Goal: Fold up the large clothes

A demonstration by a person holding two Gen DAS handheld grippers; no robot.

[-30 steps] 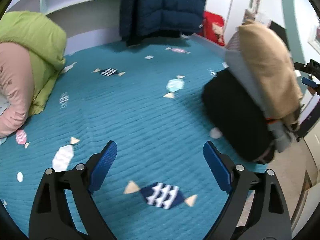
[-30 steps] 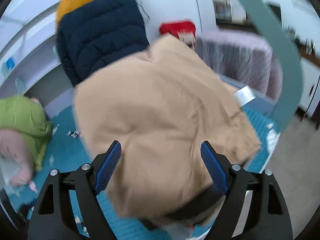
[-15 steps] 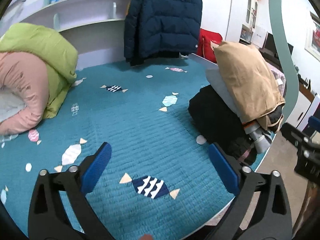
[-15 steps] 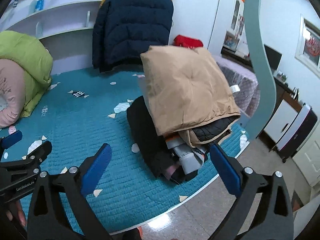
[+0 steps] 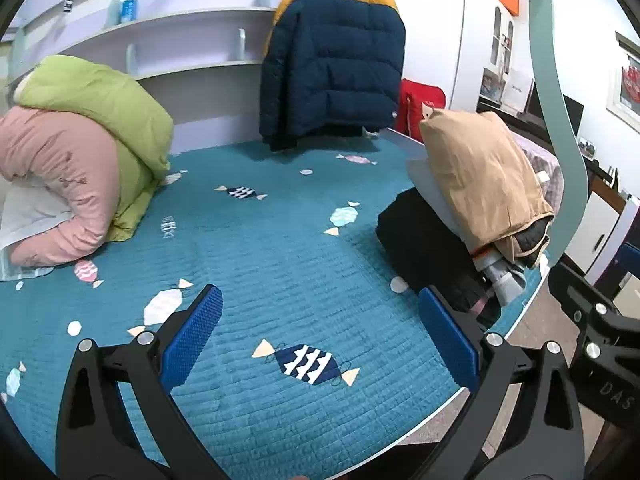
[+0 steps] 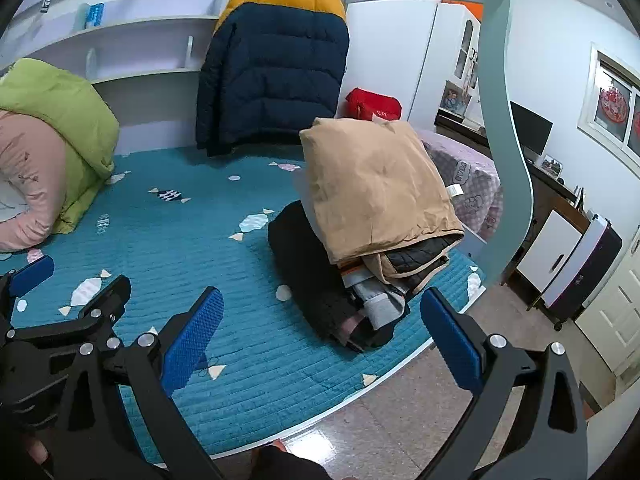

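A folded tan jacket (image 6: 376, 184) tops a stack of folded clothes, over a grey garment (image 6: 378, 300) and a black one (image 6: 304, 264), at the right edge of the teal bed cover (image 6: 180, 240). The stack also shows in the left wrist view (image 5: 480, 176). A pile of green (image 5: 104, 104) and pink (image 5: 60, 168) puffer jackets lies at the left. My left gripper (image 5: 320, 332) is open and empty above the bed's front edge. My right gripper (image 6: 324, 328) is open and empty, near the stack's front.
A navy and yellow puffer jacket (image 6: 272, 64) hangs at the back of the bed. A red bag (image 6: 374, 106) sits behind the stack. A pale green bed post (image 6: 504, 120) stands at the right. Tiled floor (image 6: 440, 392) and cabinets (image 6: 560, 256) lie beyond the bed.
Both grippers have pulled back from the bed toward its front edge. The right gripper, close over the tan jacket a second ago, is now well clear of the stack.
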